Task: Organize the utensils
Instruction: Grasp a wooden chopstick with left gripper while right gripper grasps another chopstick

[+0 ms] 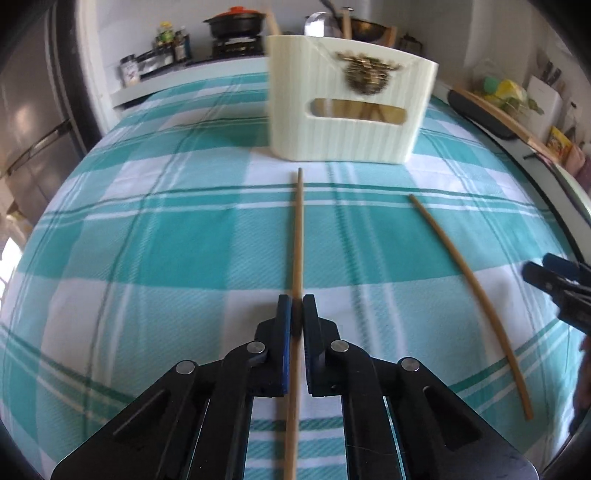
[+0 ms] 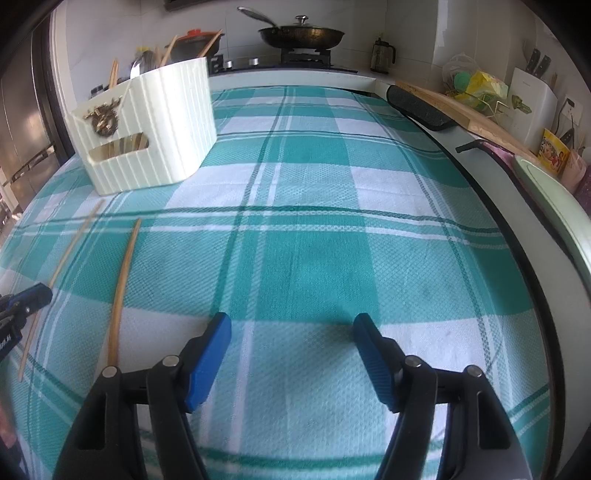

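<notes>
My left gripper (image 1: 297,301) is shut on a wooden chopstick (image 1: 299,229) that points ahead toward a cream ribbed utensil caddy (image 1: 347,107). A second chopstick (image 1: 476,291) lies on the checked cloth to the right. In the right wrist view my right gripper (image 2: 291,325) is open and empty over the cloth; the lying chopstick (image 2: 120,291) is at its left, the held one (image 2: 62,266) farther left by the left gripper (image 2: 26,301). The caddy (image 2: 147,129) stands at the far left and holds several utensils. The right gripper (image 1: 554,277) shows at the left view's right edge.
A teal and white checked cloth (image 2: 314,221) covers the table. Behind it is a stove with a lidded pan (image 2: 301,33) and a red-lidded pot (image 1: 236,20). A black pad (image 2: 421,107) and wooden board (image 2: 472,114) lie along the right counter.
</notes>
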Tool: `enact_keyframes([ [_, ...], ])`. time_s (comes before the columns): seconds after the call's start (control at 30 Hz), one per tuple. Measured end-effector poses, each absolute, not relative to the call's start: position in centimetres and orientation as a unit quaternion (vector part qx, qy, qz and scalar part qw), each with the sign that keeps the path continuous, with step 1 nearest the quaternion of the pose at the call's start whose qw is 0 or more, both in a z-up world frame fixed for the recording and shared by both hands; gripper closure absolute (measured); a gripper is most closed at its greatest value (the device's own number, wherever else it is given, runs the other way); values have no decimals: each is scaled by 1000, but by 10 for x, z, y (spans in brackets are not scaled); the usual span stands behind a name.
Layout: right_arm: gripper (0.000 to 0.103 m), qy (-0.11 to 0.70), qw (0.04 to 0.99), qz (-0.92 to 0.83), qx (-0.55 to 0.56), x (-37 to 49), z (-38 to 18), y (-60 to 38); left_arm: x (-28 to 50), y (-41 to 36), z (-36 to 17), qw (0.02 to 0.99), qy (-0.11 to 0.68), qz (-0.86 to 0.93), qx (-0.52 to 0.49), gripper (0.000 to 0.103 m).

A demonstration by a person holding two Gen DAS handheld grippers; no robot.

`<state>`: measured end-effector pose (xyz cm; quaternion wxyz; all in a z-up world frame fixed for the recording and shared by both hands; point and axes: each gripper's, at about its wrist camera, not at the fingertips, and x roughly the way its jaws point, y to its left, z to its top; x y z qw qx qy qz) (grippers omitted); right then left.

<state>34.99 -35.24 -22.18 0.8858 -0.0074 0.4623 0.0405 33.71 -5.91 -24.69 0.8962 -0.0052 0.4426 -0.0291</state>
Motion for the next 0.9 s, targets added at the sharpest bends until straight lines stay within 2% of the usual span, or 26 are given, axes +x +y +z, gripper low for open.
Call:
enact_keyframes([
  [0.17, 36, 486, 859, 159, -30, 330, -205, -288, 324, -31, -247, 894, 447, -20, -9, 98],
  [0.23, 42, 506, 843, 172, -62, 330, -216, -264, 320, -25, -247, 892, 451, -23, -10, 97],
  [0.27, 57, 513, 839, 165, -75, 331, -222, -259, 319, -21, -247, 891, 453, -23, -11, 96],
  [0.4, 84, 512, 843, 140, -84, 330, -223, -257, 313, -4, -246, 885, 464, -29, -23, 96],
  [0.43, 96, 515, 843, 131, -85, 329, -223, -260, 311, 0, -246, 883, 467, -31, -25, 96],
  [0.5, 96, 521, 841, 119, -81, 327, -223, -270, 309, 7, -245, 879, 475, -37, -26, 95],
  [0.57, 96, 528, 839, 110, -72, 326, -222, -282, 310, 13, -243, 871, 488, -49, -23, 81],
  [0.63, 92, 535, 836, 112, -46, 325, -219, -297, 312, 16, -238, 864, 497, -74, -24, 46],
  [0.67, 79, 543, 830, 118, -33, 326, -218, -303, 314, 18, -232, 863, 497, -90, -24, 41],
  [0.7, 70, 552, 824, 126, -20, 327, -217, -309, 315, 20, -226, 863, 494, -103, -24, 36],
  [0.73, 57, 556, 820, 134, -6, 328, -214, -314, 319, 21, -220, 862, 493, -119, -22, 31],
  [0.8, 54, 562, 814, 145, 11, 333, -209, -322, 332, 22, -213, 848, 508, -151, -18, 24],
  [0.9, 54, 591, 791, 157, 4, 346, -209, -322, 350, 18, -214, 835, 524, -170, 3, 24],
])
